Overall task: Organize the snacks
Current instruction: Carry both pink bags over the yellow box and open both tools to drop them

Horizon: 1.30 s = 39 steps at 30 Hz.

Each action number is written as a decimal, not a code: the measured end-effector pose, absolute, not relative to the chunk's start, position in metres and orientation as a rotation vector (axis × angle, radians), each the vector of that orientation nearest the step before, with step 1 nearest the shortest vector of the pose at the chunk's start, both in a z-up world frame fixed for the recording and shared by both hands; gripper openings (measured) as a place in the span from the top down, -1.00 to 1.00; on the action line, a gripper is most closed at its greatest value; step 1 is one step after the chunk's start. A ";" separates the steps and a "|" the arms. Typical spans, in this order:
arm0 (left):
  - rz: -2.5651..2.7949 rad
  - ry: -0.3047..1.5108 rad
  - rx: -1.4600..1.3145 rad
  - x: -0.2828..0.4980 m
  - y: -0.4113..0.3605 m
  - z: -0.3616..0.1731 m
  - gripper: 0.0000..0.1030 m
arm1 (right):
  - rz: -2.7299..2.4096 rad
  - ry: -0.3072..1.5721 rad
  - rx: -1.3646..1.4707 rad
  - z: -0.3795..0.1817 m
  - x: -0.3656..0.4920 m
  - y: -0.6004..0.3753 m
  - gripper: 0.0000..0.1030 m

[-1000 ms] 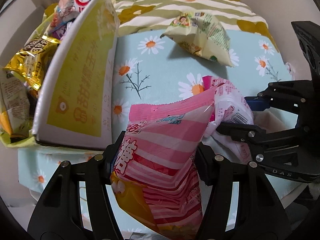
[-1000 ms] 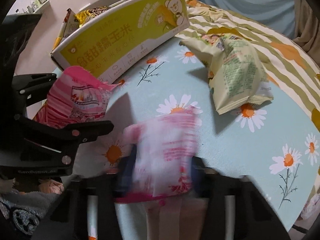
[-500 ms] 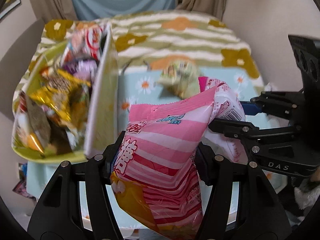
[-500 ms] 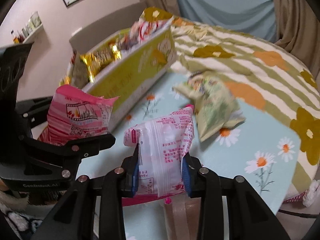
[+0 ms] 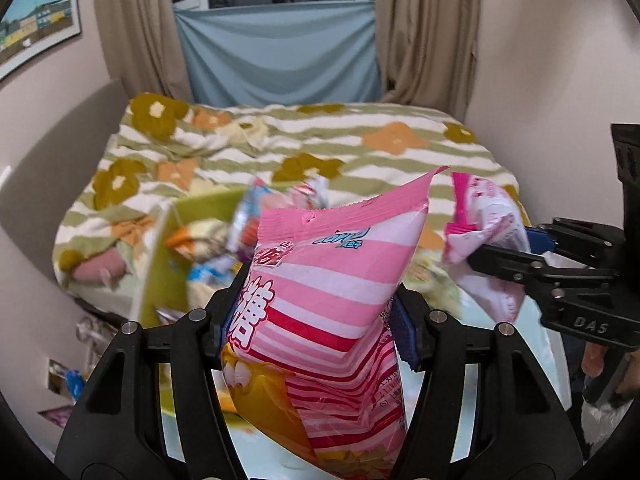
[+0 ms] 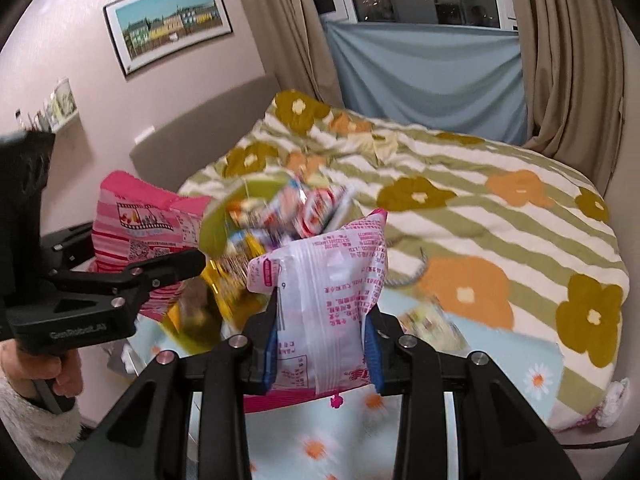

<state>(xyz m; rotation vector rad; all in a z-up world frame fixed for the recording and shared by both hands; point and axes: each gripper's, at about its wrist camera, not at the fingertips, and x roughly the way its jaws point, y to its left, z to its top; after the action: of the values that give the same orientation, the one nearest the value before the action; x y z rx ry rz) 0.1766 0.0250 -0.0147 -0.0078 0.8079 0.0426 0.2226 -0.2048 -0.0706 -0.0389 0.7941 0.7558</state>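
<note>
My left gripper (image 5: pixel 316 320) is shut on a pink striped snack bag (image 5: pixel 324 300) and holds it up in the air; the bag also shows in the right wrist view (image 6: pixel 140 224). My right gripper (image 6: pixel 324 344) is shut on a white and pink snack packet (image 6: pixel 328 304), held up to the right of the left one; it also shows in the left wrist view (image 5: pixel 492 224). Below and ahead lies the yellow-green snack box (image 5: pixel 168 264), blurred, with several packets in it. It also shows in the right wrist view (image 6: pixel 216 220).
A pale green snack bag (image 6: pixel 428 320) lies blurred on the blue daisy cloth (image 6: pixel 344 440). Behind is a bed with a striped flower quilt (image 6: pixel 500 208), curtains and walls on both sides. Small items lie on the floor at lower left (image 5: pixel 68 380).
Both grippers have risen well above the cloth with their packets and tilted up, so the box and green bag now lie lower in view and the room shows.
</note>
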 end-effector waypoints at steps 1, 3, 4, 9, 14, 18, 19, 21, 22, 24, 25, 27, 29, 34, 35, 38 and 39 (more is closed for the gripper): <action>0.051 0.806 -0.005 0.181 0.038 -0.012 -0.17 | 0.756 0.788 -0.029 -0.066 0.229 -0.197 0.38; 0.058 0.810 -0.006 0.190 0.062 -0.012 -0.17 | 0.752 0.780 -0.012 -0.060 0.237 -0.178 0.38; 0.061 0.819 -0.007 0.196 0.077 -0.014 -0.17 | 0.751 0.779 -0.004 -0.059 0.239 -0.170 0.38; 0.057 0.872 -0.010 0.223 0.130 -0.032 -0.17 | 0.748 0.788 0.032 -0.057 0.257 -0.124 0.38; 0.011 0.948 0.008 0.250 0.161 -0.065 -0.18 | 0.713 0.820 0.072 -0.067 0.272 -0.084 0.38; -0.024 1.008 0.039 0.267 0.167 -0.091 -0.99 | 0.669 0.859 0.113 -0.079 0.277 -0.070 0.38; -0.033 0.994 0.032 0.265 0.170 -0.094 -1.00 | 0.660 0.873 0.122 -0.083 0.278 -0.066 0.38; -0.064 0.996 0.000 0.261 0.173 -0.099 -1.00 | 0.649 0.887 0.123 -0.088 0.280 -0.062 0.38; -0.069 1.003 -0.014 0.259 0.175 -0.102 -1.00 | 0.640 0.899 0.119 -0.091 0.280 -0.060 0.38; -0.067 1.007 -0.035 0.253 0.176 -0.105 -1.00 | 0.629 0.915 0.114 -0.095 0.281 -0.057 0.38; -0.068 1.007 -0.051 0.248 0.177 -0.105 -1.00 | 0.625 0.921 0.112 -0.097 0.281 -0.056 0.38; -0.066 1.000 -0.073 0.240 0.180 -0.103 -1.00 | 0.623 0.928 0.111 -0.099 0.282 -0.056 0.38; -0.056 0.991 -0.088 0.230 0.180 -0.098 -1.00 | 0.629 0.933 0.102 -0.098 0.282 -0.054 0.38; -0.022 0.970 -0.108 0.214 0.188 -0.088 -1.00 | 0.669 0.936 0.085 -0.092 0.290 -0.040 0.38; -0.014 0.969 -0.110 0.212 0.190 -0.087 -1.00 | 0.678 0.938 0.080 -0.091 0.291 -0.036 0.38; 0.015 0.964 -0.120 0.209 0.196 -0.086 -1.00 | 0.701 0.947 0.065 -0.091 0.295 -0.022 0.35; 0.022 0.964 -0.121 0.207 0.197 -0.086 -1.00 | 0.705 0.950 0.060 -0.092 0.297 -0.017 0.29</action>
<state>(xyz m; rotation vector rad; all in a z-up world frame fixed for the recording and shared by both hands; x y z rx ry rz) 0.2074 0.1974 -0.0859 -0.1208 0.9636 0.0219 0.2968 -0.0166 -0.0924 0.0602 0.9496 0.7050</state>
